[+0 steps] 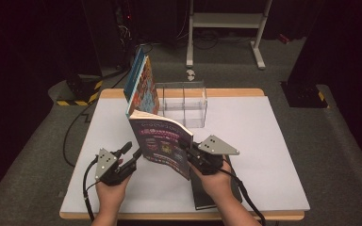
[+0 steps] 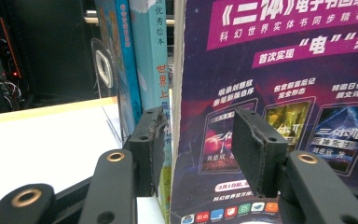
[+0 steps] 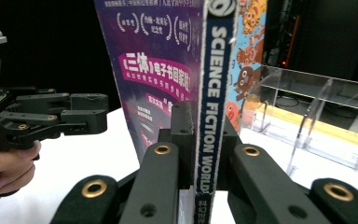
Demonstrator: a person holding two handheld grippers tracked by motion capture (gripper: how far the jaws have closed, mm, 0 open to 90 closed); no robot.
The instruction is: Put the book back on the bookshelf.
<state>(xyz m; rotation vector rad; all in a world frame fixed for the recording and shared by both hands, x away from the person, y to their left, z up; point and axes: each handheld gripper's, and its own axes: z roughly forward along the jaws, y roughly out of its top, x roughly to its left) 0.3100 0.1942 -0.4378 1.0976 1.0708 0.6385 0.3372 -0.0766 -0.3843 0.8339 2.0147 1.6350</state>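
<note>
The white surface fills the middle of the frame. At centre, the purple magazine stands upright, its spine pinched by the right gripper. Lower left, the left gripper holds its fingers spread at the magazine's open edge.

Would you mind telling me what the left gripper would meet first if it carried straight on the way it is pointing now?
Most likely the purple magazine: its open edge stands just beyond the left gripper, between the parted jaws. The blue picture books stand farther behind, though depth is hard to judge.
</note>
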